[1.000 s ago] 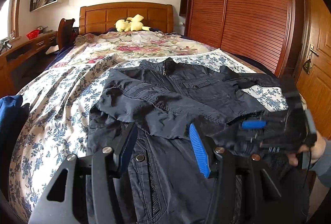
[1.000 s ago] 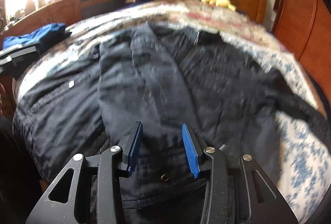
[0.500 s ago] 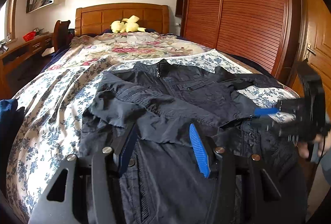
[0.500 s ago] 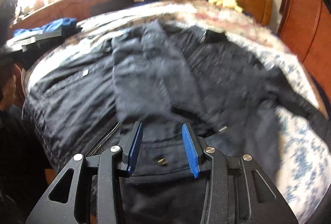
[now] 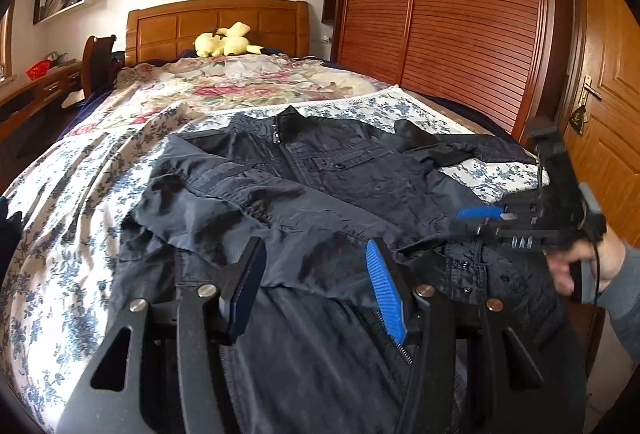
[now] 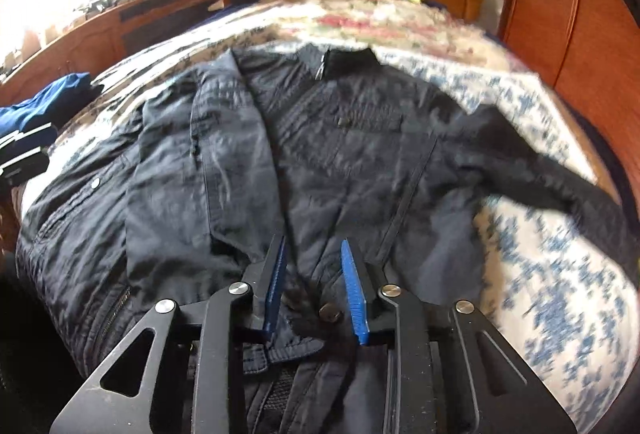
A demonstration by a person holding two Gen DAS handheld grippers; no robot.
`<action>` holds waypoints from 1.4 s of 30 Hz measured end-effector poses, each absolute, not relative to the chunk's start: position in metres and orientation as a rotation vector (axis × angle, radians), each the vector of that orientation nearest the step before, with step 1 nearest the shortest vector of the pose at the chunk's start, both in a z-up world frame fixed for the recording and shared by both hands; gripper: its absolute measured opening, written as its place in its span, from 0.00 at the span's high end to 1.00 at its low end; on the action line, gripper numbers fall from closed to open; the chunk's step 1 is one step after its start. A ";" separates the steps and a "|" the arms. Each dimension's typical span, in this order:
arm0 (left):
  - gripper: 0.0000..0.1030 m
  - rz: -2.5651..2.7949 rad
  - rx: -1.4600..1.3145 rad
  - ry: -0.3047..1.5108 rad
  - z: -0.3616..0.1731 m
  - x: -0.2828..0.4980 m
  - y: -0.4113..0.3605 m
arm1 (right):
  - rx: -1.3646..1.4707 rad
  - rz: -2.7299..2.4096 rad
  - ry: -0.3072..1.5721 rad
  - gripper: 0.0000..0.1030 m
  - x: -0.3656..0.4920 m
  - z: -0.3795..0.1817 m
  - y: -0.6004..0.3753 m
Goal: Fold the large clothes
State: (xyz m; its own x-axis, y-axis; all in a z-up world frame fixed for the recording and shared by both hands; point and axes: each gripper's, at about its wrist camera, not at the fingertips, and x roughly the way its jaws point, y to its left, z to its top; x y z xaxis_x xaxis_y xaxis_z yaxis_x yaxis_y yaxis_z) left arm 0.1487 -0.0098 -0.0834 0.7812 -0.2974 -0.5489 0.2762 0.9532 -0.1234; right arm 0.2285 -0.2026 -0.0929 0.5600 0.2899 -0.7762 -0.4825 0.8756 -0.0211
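Note:
A dark navy jacket (image 5: 320, 193) lies face up on the bed, collar toward the headboard. Its left sleeve is folded across the chest; its right sleeve (image 6: 560, 181) stretches out over the floral sheet. My left gripper (image 5: 316, 254) is open and empty, hovering over the lower front of the jacket. My right gripper (image 6: 312, 246) is open and empty, low over the jacket's (image 6: 320, 153) hem near a snap button (image 6: 330, 312). The right gripper also shows in the left wrist view (image 5: 480, 211), at the jacket's right edge, held by a hand.
The bed has a blue floral sheet (image 5: 60, 226) and a wooden headboard (image 5: 216, 21) with a yellow plush toy (image 5: 226, 41). A wooden wardrobe (image 5: 460, 13) and door stand at right. A desk (image 6: 120, 17) and blue folded clothes (image 6: 44, 105) lie at left.
The right gripper has moved right along the jacket's hem and its view has swung toward the outstretched sleeve. The left gripper has shifted slightly. Both stay open.

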 end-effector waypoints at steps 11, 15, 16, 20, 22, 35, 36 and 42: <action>0.50 -0.353 -0.034 0.597 -0.085 0.160 -0.041 | -0.261 0.557 0.948 0.80 0.198 -0.132 -0.182; 0.50 -0.361 -0.046 0.605 -0.088 0.168 -0.049 | -0.234 0.555 0.925 0.80 0.198 -0.125 -0.188; 0.50 -0.363 -0.046 0.608 -0.089 0.170 -0.051 | -0.229 0.550 0.909 0.80 0.197 -0.121 -0.192; 0.50 -0.368 -0.044 0.616 -0.093 0.174 -0.060 | -0.209 0.528 0.859 0.79 0.192 -0.100 -0.211; 0.50 -0.369 -0.036 0.621 -0.095 0.176 -0.064 | -0.205 0.499 0.837 0.74 0.195 -0.090 -0.226; 0.50 -0.378 0.011 0.647 -0.107 0.180 -0.083 | -0.191 0.194 0.786 0.46 0.256 -0.060 -0.353; 0.50 -0.378 0.013 0.649 -0.107 0.180 -0.083 | -0.188 0.166 0.788 0.46 0.263 -0.060 -0.365; 0.50 -0.383 0.019 0.661 -0.110 0.181 -0.087 | -0.159 0.019 0.778 0.44 0.293 -0.056 -0.428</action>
